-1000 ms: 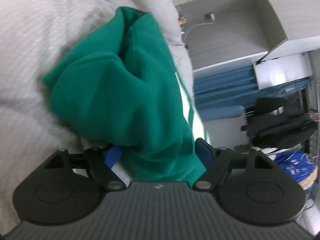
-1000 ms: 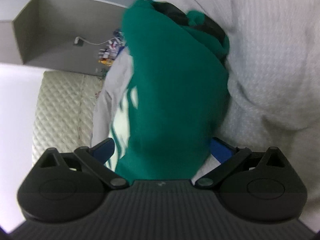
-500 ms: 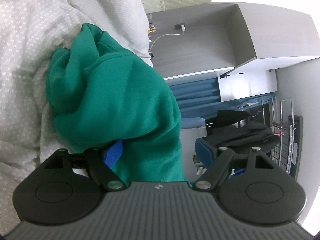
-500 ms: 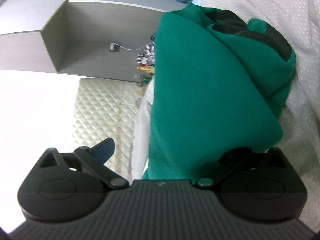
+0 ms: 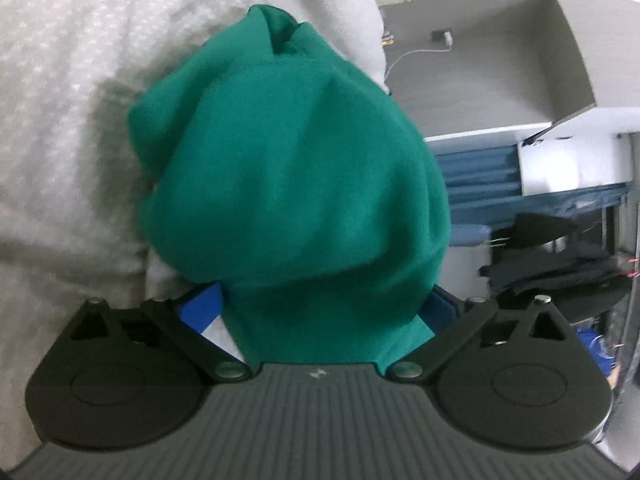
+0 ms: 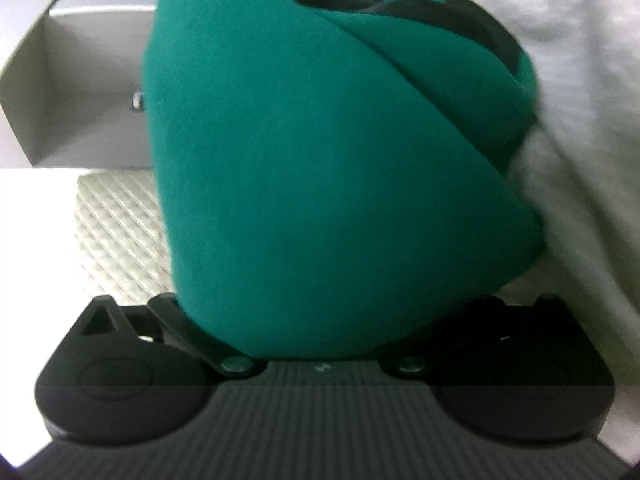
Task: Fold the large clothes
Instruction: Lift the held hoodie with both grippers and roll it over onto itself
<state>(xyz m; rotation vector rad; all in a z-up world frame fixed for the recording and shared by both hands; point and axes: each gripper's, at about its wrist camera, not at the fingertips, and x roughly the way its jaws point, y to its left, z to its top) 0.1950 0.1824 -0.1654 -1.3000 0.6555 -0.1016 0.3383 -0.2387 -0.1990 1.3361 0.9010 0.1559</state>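
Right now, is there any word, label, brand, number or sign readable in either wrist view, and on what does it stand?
No readable text in either view.
Small pale mark on the left hand-held gripper body: a logo shape, too small to read.
The same mark on the right hand-held gripper body: blurred, unreadable.
Green garment: no print or label visible.
White bedding: woven dots only, no text.

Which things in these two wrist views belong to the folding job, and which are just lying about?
Part of the job:
- green garment, bundled between both grippers
- left gripper, jaws just opened wide, cloth between them
- right gripper, fingers hidden under the cloth
- white bedding beneath

Lying about:
- grey shelf unit
- dark clothes piled at the right
- quilted headboard
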